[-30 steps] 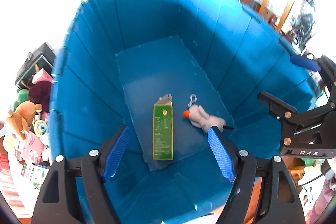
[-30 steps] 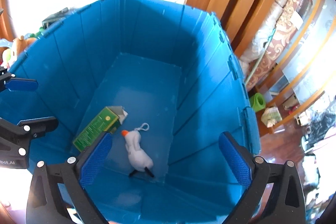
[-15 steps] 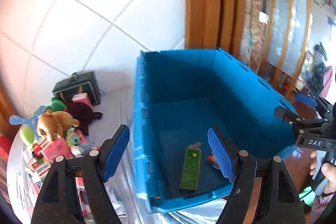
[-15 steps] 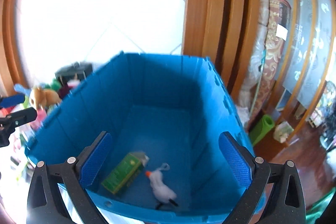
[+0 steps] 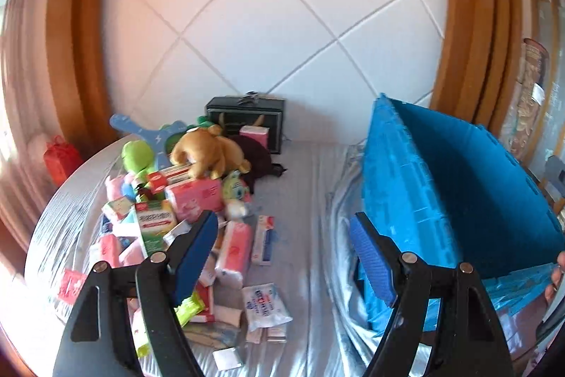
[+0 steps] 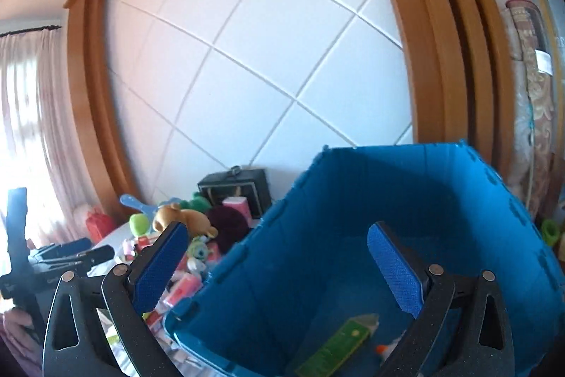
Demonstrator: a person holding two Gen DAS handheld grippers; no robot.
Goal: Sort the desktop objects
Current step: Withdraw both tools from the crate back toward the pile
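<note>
Left gripper point(image 5: 282, 249) swung from blue bin point(image 5: 441, 186) toward toy pile point(image 5: 197, 186); both grippers' fingers wide, empty.

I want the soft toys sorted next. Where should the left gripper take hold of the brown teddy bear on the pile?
Probably across the brown teddy bear's rounded back, coming from above. It lies face down on top of the pile, so its back is exposed, while boxes crowd its sides. The left gripper is open and empty.

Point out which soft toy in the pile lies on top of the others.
The brown plush bear, sprawled highest on the heap. The green plush sits left of it, the dark maroon one right, and the small yellow-green one lower down.
</note>
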